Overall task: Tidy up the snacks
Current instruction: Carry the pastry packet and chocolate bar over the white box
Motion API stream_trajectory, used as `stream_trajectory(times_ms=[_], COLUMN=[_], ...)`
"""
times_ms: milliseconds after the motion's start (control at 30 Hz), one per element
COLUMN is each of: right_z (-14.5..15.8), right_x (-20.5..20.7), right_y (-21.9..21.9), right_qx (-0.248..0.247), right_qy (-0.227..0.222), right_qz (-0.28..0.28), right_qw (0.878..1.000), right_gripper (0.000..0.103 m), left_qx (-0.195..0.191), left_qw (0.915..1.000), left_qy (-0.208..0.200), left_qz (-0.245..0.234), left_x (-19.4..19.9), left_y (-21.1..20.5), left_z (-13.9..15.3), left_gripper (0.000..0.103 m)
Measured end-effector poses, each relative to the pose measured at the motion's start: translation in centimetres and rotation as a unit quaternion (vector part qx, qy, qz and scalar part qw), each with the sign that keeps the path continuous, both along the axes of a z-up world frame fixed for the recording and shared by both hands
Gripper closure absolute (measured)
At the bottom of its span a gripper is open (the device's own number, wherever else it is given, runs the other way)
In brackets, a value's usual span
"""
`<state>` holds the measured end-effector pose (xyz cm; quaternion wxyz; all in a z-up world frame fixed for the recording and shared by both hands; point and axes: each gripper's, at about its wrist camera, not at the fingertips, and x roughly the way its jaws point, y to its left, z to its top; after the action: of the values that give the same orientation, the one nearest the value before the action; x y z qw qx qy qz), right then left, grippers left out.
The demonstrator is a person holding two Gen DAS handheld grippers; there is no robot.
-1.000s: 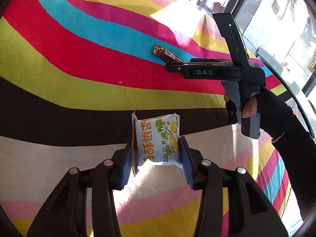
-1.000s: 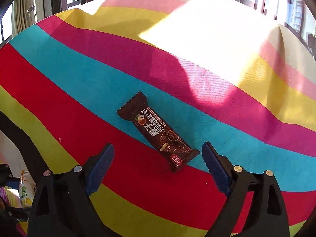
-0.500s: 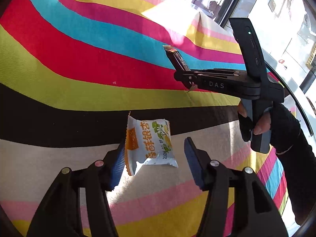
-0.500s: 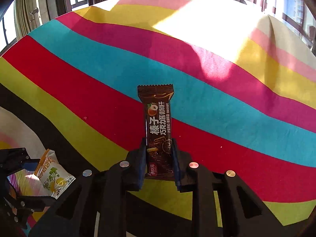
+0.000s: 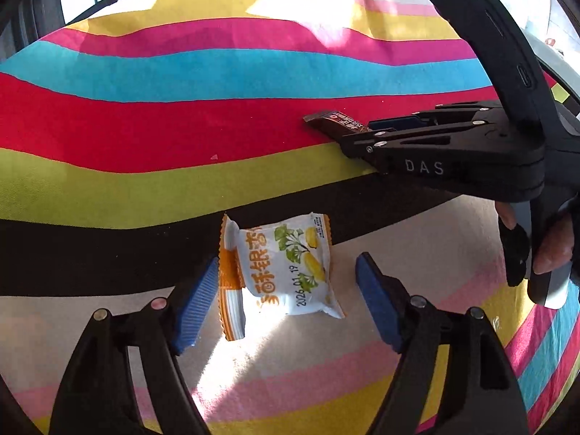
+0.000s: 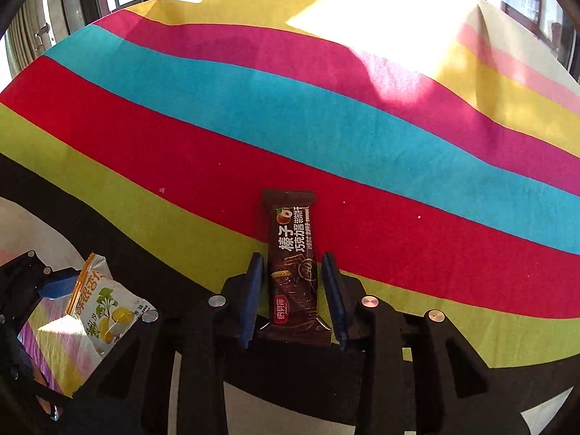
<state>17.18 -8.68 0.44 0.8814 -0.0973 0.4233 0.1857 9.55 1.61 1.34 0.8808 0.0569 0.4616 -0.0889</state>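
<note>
Now the brown chocolate bar is grasped by the right tongs above the striped worktop; it should be carried low and laid down flat beside the white snack packet. The left tongs are opening, and the packet lies released between the blue pads on the cloth. No container is seen.

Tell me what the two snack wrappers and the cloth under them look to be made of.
White packet: probably thin plastic film, glossy, with crimped, puffed edges.
Brown bar: likely foil-lined plastic wrap, shiny, with serrated ends.
Cloth: woven fabric, matte, with visible weave and soft wrinkles; the fibre can't be told.
</note>
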Motion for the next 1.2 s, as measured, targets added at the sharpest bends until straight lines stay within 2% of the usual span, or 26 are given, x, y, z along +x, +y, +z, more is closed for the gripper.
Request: stream_trajectory(times_ms=[67,100,133,233,300,433,533,667,867,1200], right_z=[0.1,0.5,1.1,3.0,4.1,4.2,3.2,2.6,3.2,4.0], right_x=[-2.5,-3.9,-5.3,-9.3,-11.5,-16.8,-19.6,-22.7,-26.9,-33.5], right_y=[0.3,0.2,-0.1,-1.9,-3.2,-5.4,-6.7,-8.6,-10.1,-11.7], right_qx=[-0.012,-0.005,0.004,0.035,0.06,0.085,0.103,0.1,0.104,0.091], right_qy=[-0.007,-0.016,-0.024,-0.048,-0.052,-0.06,-0.055,-0.058,-0.075,-0.105], right_qz=[0.008,0.009,0.006,-0.019,-0.037,-0.06,-0.078,-0.092,-0.102,-0.11], right_qw=[1.0,1.0,1.0,0.998,0.996,0.993,0.99,0.989,0.986,0.984], right_gripper=[0.081,0.081,0.081,0.081,0.081,0.081,0.081,0.081,0.081,0.08], left_qx=[-0.005,-0.025,-0.056,-0.094,-0.139,-0.173,-0.163,-0.157,-0.152,-0.133], left_qw=[1.0,0.9996,0.9983,0.9952,0.9896,0.9843,0.9863,0.9874,0.9879,0.9887], left_qy=[-0.002,0.005,0.008,-0.006,-0.005,-0.008,-0.017,-0.017,-0.013,-0.026], left_qz=[0.008,0.011,0.013,0.029,0.036,0.035,0.021,-0.002,-0.028,-0.063], left_x=[-0.7,-1.2,-1.8,-4.3,-5.9,-9.0,-10.8,-12.5,-15.4,-20.4], left_y=[0.3,0.7,1.3,2.3,3.0,2.6,1.3,-0.8,-3.3,-5.6], left_z=[0.3,0.5,0.8,1.4,1.5,1.8,2.3,2.4,1.9,2.8], left_gripper=[0.057,0.061,0.062,0.062,0.062,0.061,0.061,0.061,0.061,0.06])
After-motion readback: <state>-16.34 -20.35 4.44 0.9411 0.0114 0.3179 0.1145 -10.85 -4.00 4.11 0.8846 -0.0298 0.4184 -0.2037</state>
